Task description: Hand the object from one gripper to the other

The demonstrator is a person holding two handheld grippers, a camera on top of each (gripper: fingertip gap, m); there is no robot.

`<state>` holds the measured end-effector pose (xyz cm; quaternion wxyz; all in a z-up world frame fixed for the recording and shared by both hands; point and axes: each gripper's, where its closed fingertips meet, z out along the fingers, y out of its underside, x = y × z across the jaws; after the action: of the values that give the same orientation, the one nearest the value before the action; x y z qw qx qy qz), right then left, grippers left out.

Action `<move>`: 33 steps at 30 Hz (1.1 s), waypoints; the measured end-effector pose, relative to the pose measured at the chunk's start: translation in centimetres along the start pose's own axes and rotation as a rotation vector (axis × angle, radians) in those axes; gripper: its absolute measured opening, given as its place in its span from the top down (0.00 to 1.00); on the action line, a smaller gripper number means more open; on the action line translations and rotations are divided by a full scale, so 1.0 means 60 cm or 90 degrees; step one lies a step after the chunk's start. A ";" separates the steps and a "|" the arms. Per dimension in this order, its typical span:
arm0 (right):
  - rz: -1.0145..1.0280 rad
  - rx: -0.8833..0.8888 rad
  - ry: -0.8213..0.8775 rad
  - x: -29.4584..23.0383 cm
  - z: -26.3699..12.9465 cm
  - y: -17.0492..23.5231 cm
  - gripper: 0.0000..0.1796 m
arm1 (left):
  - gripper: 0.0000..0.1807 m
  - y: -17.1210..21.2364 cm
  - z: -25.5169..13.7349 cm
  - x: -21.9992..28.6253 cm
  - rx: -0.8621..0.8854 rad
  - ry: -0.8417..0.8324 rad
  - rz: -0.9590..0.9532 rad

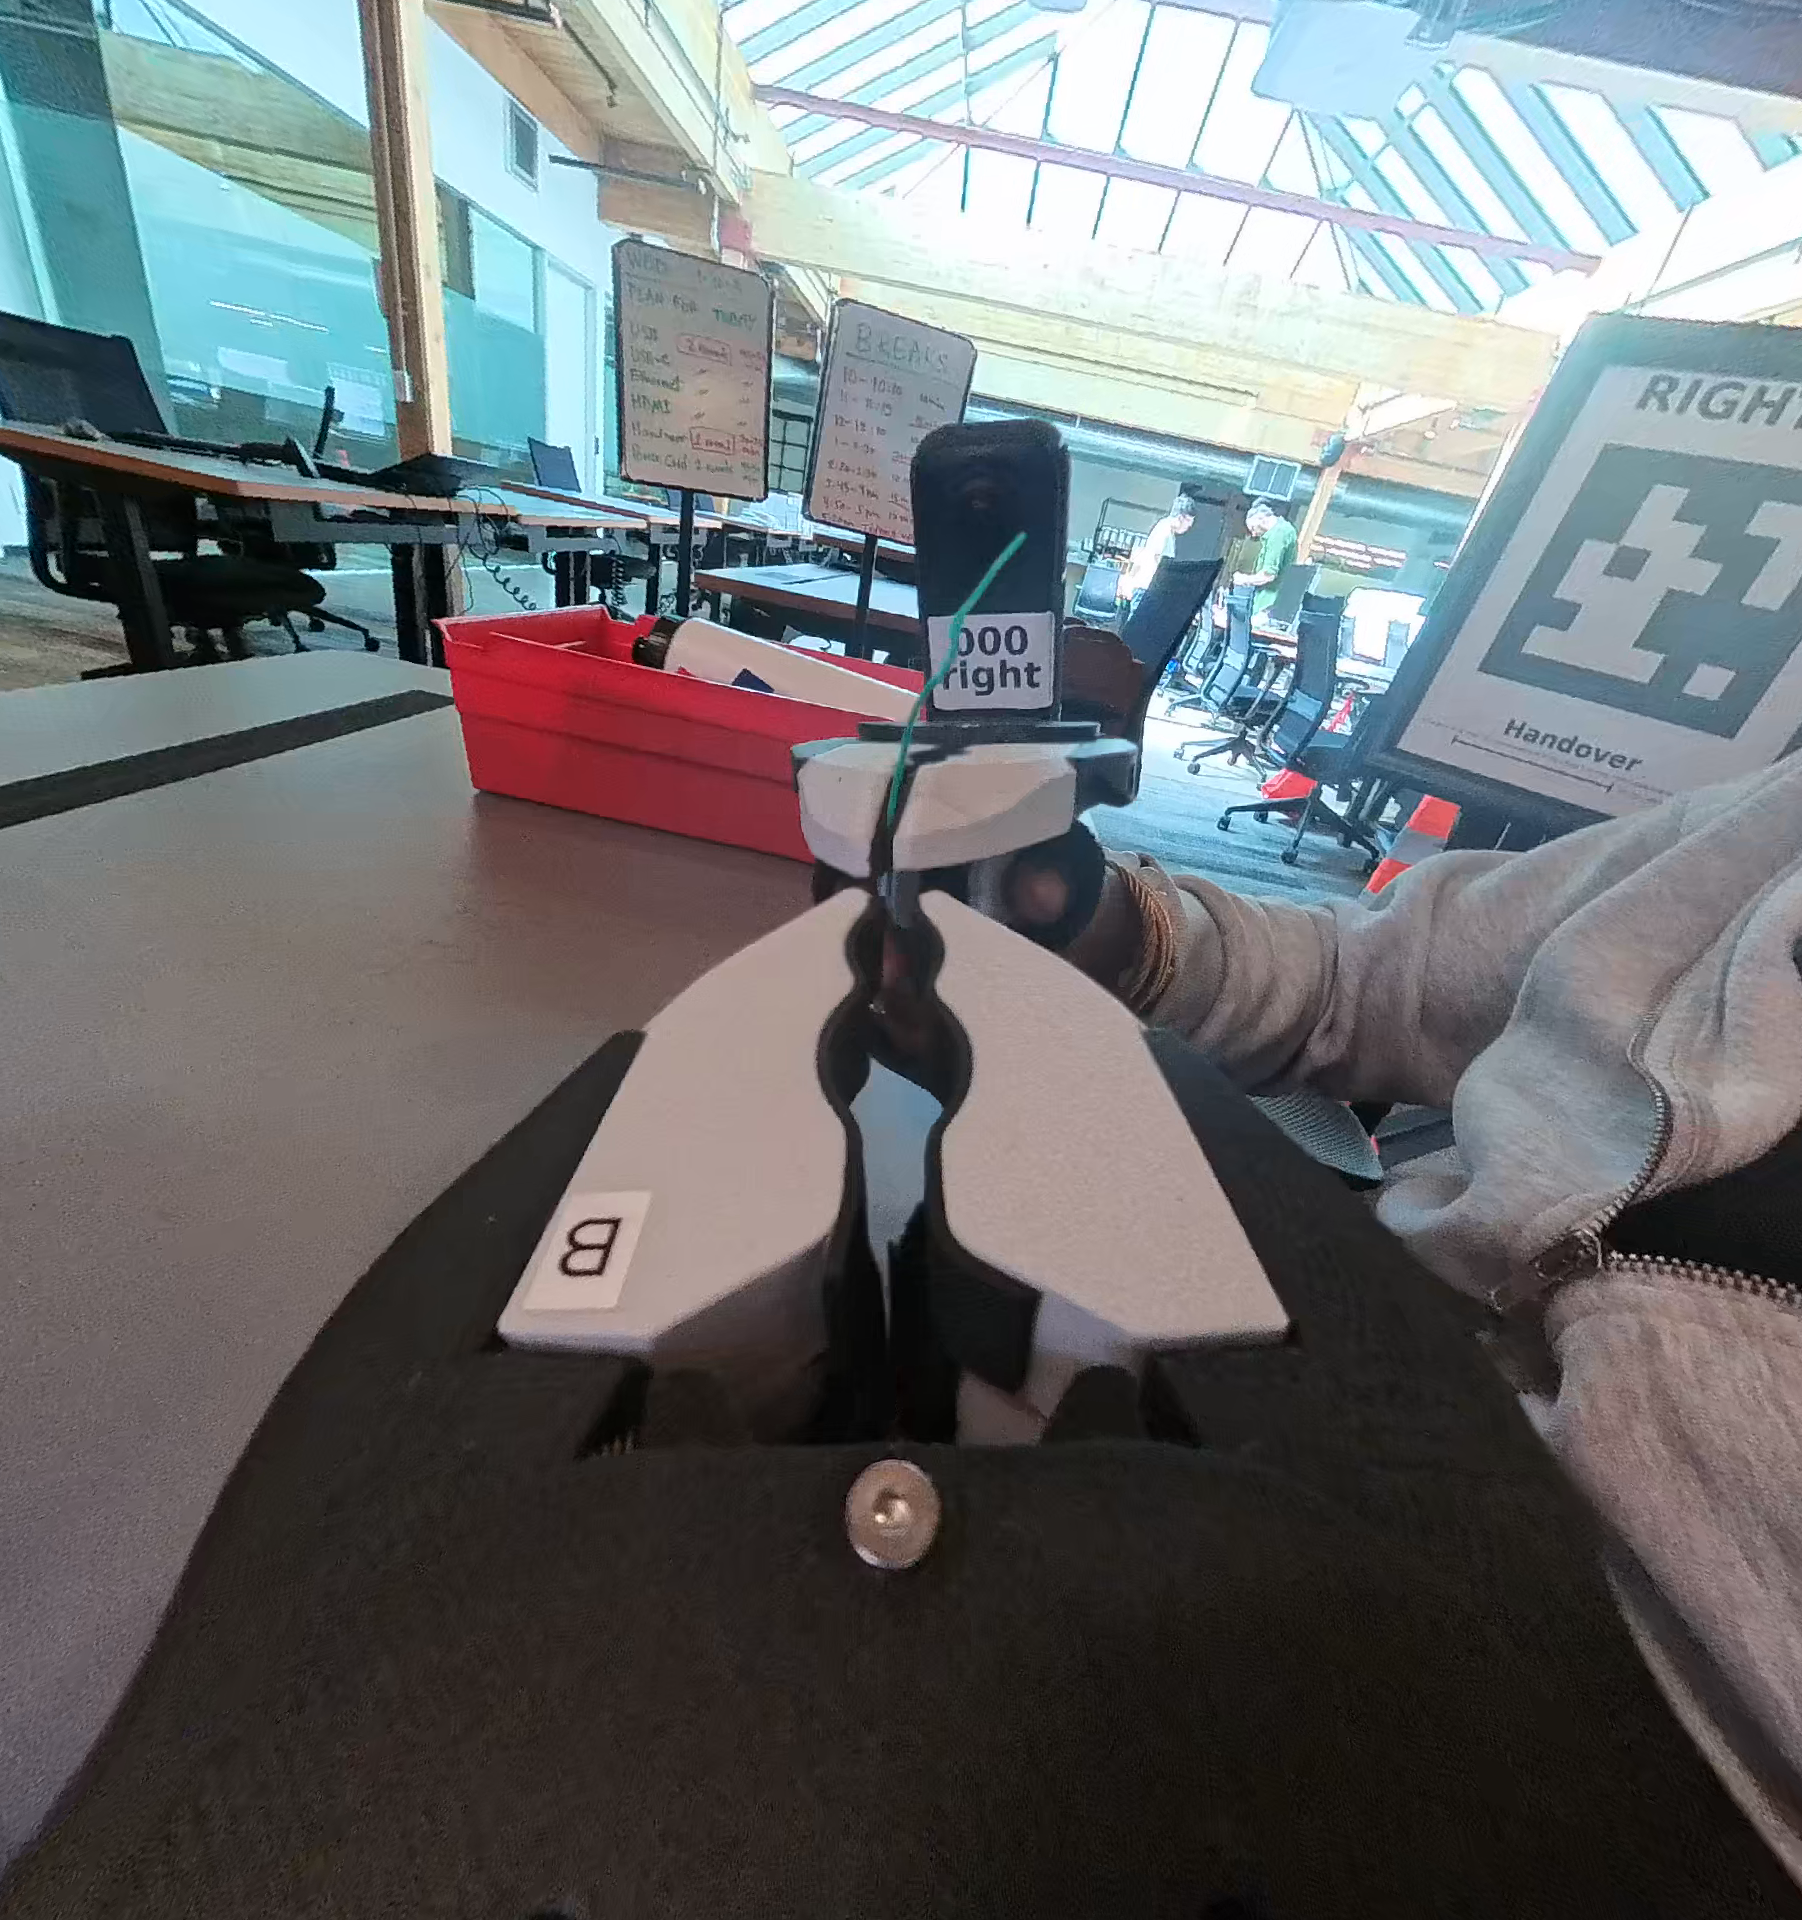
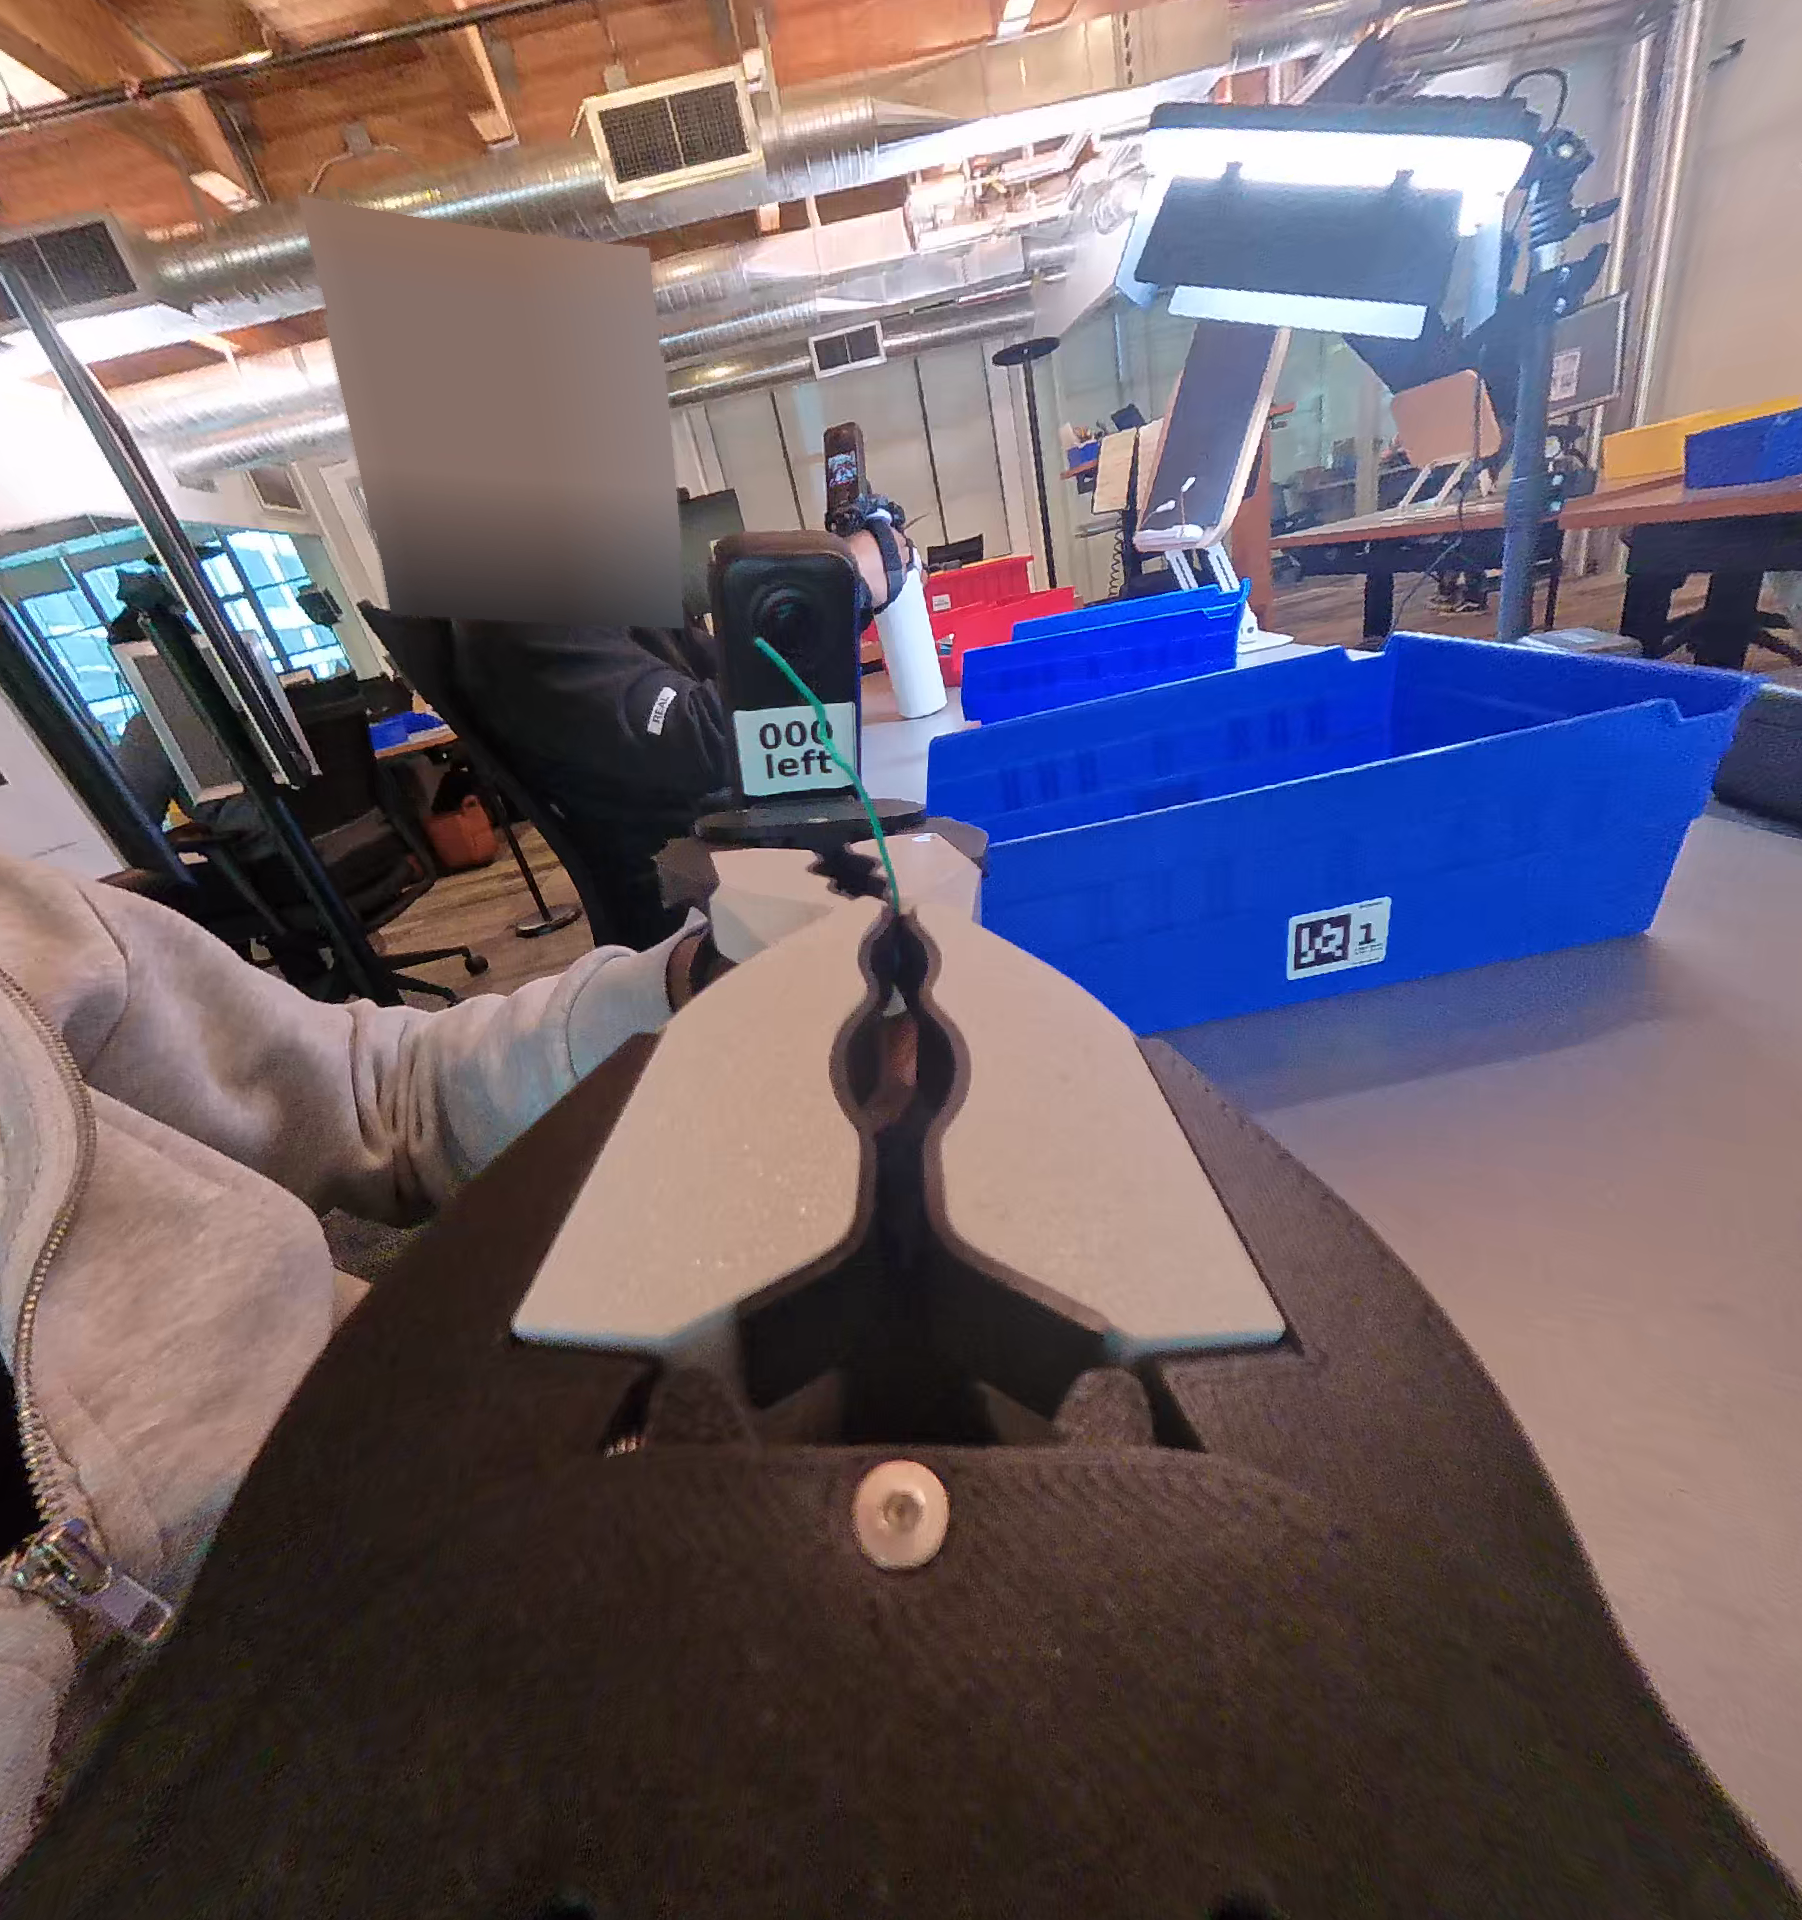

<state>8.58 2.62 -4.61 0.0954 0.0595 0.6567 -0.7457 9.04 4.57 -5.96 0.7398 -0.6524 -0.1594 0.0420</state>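
Observation:
A thin green wire (image 1: 964,613) stands up from the spot where the two grippers meet tip to tip above the grey table (image 1: 253,987). My left gripper (image 1: 892,920) has its white fingers (image 1: 741,1101) closed, and the wire's lower end goes into its tips. My right gripper (image 2: 902,920) faces it, also closed, and the same wire (image 2: 824,748) rises from its tips. Each view shows the other gripper close ahead: the right one (image 1: 938,805) and the left one (image 2: 855,878). The wire's lower end is hidden between the jaws.
A red bin (image 1: 606,727) holding a white cylinder (image 1: 772,665) sits on the table beyond the grippers. A large blue bin (image 2: 1292,831) stands to the right. A marker board (image 1: 1655,561) leans at the right. Grey sleeves (image 1: 1396,966) reach in. A person in black (image 2: 585,717) stands behind. Less than 4 cm separates the two grippers' tips.

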 end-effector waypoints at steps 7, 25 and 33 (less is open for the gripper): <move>0.014 0.007 0.002 0.001 0.000 -0.001 0.93 | 0.99 -0.030 -0.017 -0.013 0.076 -0.010 -0.042; -0.021 -0.014 0.036 0.011 0.002 0.010 1.00 | 0.82 -0.025 -0.021 -0.055 0.039 -0.164 0.051; -0.065 0.051 0.162 0.061 -0.041 -0.042 0.99 | 0.72 0.044 -0.052 -0.140 -0.249 -0.451 0.282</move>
<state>4.35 5.14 -3.26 -0.0293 0.1237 0.6354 -0.7617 2.41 -0.29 -10.36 0.4754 -0.7436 -0.2641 0.3889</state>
